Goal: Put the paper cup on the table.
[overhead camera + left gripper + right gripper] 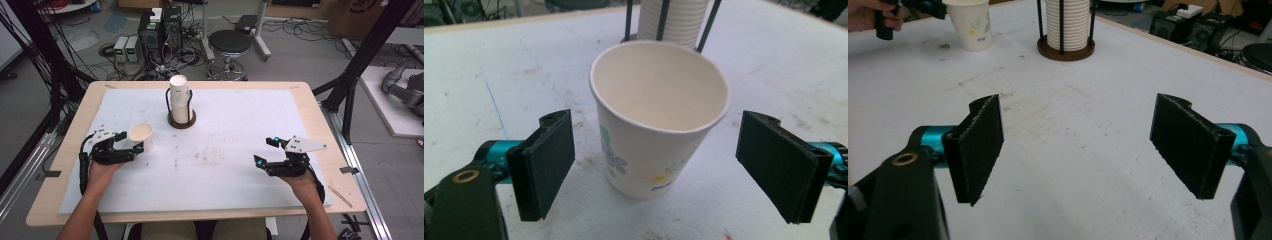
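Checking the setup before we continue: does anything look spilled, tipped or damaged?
Nothing tipped or spilled. The paper cup stands upright and empty between the open left gripper. Only the white mat shows brownish smudges near its middle.

Black tools, teal joints, grey plates, blk cables.

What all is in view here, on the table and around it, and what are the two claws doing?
Paper cup: one, white with flower print, upright on the pad, between the left claw's open jaws, untouched.
Cup stack: one, white, in a dark wire holder on a round brown base, table's far middle.
Pad: one, white, stained, covering the table.
Table: one, light wood.
Stool: one, black, on the floor beyond.
Electronics boxes: several, dark and pale, with cables, on the floor.
Left claw: black, open around the cup.
Right claw: black, open, empty, over bare pad.
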The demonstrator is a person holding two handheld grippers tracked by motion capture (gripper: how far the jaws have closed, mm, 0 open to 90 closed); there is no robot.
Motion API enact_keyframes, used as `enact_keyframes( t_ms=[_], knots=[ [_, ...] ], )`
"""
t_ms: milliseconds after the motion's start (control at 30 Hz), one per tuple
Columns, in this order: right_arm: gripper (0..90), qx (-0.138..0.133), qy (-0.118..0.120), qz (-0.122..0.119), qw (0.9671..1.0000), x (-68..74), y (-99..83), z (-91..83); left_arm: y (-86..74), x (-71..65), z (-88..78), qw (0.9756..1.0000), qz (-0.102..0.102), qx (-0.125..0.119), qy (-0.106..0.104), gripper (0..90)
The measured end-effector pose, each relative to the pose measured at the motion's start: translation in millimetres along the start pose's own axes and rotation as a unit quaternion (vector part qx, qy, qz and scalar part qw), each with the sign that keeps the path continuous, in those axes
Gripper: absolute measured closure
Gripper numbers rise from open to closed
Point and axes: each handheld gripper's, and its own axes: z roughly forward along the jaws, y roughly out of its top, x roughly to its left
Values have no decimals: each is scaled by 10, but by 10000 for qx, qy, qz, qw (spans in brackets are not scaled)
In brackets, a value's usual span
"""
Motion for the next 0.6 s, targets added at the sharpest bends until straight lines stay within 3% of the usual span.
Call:
enact_keyframes(
  t_ms=[133, 267, 333, 400, 600],
  knots=[
    [218, 8, -82, 3, 10000, -10, 4, -15, 20, -2, -150, 9991, -16, -399, -149, 160],
    [215, 79, -310, -13, 9995, -25, 1, -30, 37, -41, -304, 9944, -104, -947, -449, 158],
    [211, 106, -414, -19, 9991, -41, -12, -35, 36, -83, -350, 9923, -52, -1096, -583, 158],
    [211, 118, -496, 16, 9987, -54, -25, -38, 37, -115, -377, 9912, 49, -1145, -658, 158],
    [210, 71, -589, 37, 9982, -79, -30, -55, 49, -163, -398, 9900, 101, -1236, -677, 158]
  ],
)
